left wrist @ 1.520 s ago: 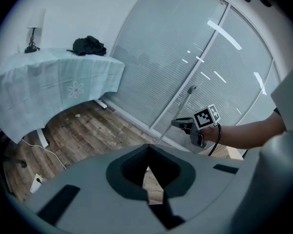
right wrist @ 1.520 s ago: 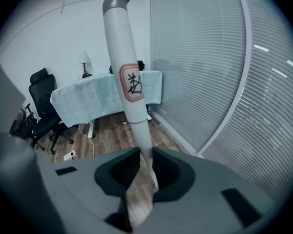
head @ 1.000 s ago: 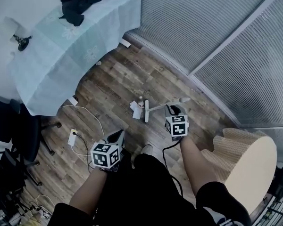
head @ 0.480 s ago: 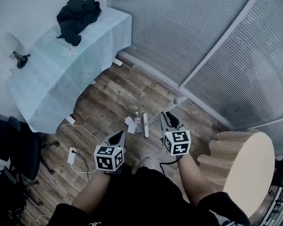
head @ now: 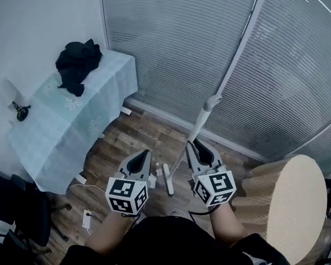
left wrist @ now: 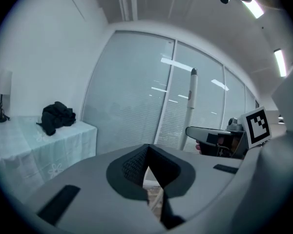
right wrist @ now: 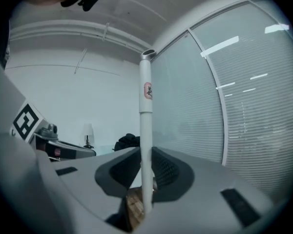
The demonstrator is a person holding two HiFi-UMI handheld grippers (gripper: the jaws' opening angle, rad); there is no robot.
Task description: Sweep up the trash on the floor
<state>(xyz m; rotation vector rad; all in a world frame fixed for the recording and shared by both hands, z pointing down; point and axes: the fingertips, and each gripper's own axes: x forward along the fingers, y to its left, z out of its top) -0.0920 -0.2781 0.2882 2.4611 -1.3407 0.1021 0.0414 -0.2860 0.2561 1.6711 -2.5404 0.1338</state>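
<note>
Two hand-held claws seen from above, both over a brown wood-plank floor (head: 133,138).

Left claw (head: 144,154): the jaws are together at their tips with nothing between them. In the left gripper view the dark ribbed pads (left wrist: 133,165) meet, and a sliver of floor shows in the gap below them.

Right claw (head: 192,146): the jaws are clamped on the long white broom handle (head: 201,121). In the right gripper view the handle stands upright between the pads and rises well above them. A small red mark sits near its capped top.

From the right claw the handle slants down to the narrow white broom head (head: 168,179). The head rests on the floor between the two claws.

The trash, a few small pale scraps (head: 153,176), lies on the floor just beside the head on its left and close under the left claw.

A white cable with a plug strip (head: 87,220) lies on the floor to the left, and a black chair (head: 16,217) stands beyond it. A round beige stool with a ribbed side (head: 295,197) stands at the right.

Farther left is a bench draped in a pale blue cloth (head: 71,123). It carries a crumpled black garment (head: 76,65) at its far end and a small lamp with a pale shade (head: 12,95) at its left.

The background is a curved wall of grey horizontal blinds (head: 182,43).
</note>
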